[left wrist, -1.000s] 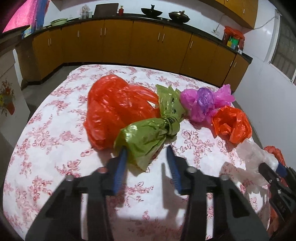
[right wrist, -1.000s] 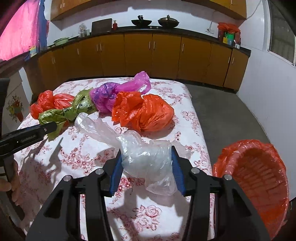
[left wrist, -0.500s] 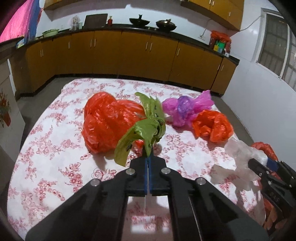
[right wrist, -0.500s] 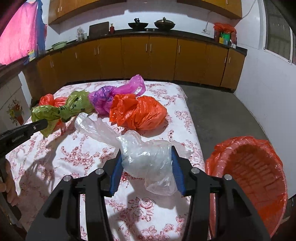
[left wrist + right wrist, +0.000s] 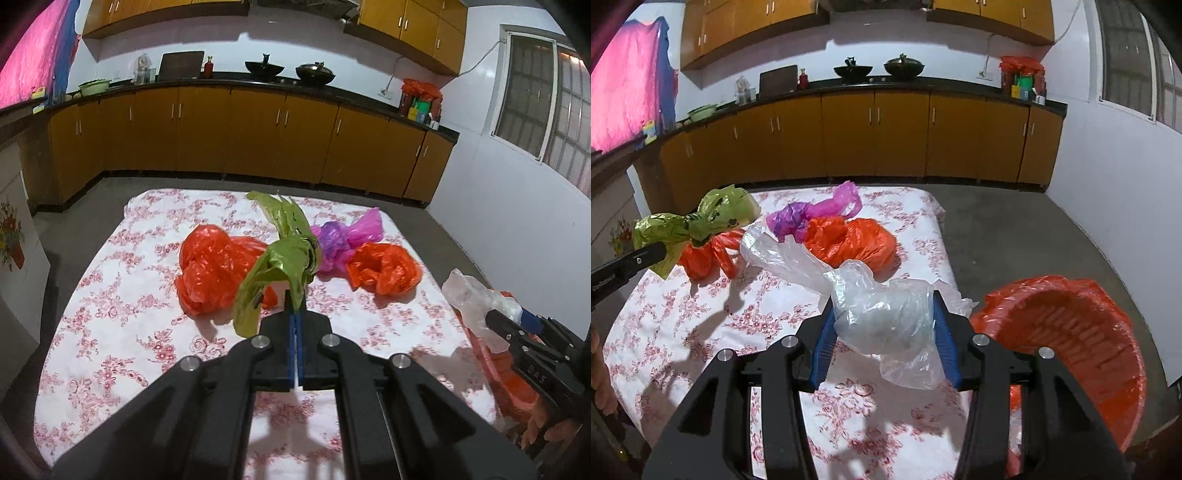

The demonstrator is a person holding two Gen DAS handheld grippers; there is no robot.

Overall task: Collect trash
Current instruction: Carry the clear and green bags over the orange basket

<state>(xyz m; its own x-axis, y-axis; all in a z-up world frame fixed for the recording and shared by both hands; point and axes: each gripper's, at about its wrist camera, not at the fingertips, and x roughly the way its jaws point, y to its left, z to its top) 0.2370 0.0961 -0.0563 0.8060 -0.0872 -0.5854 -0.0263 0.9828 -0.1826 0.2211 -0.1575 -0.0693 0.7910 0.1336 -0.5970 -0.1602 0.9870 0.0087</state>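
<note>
My left gripper point(image 5: 296, 325) pinches the knotted green plastic bag point(image 5: 280, 258) above the floral-clothed table point(image 5: 110, 332), while my right gripper point(image 5: 882, 332) clasps the crumpled clear plastic bag point(image 5: 882, 317) beside the red-lined basket point(image 5: 1071, 332).

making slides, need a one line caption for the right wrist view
Right tongs grip a clear plastic bag beside the red-lined bin.
</note>
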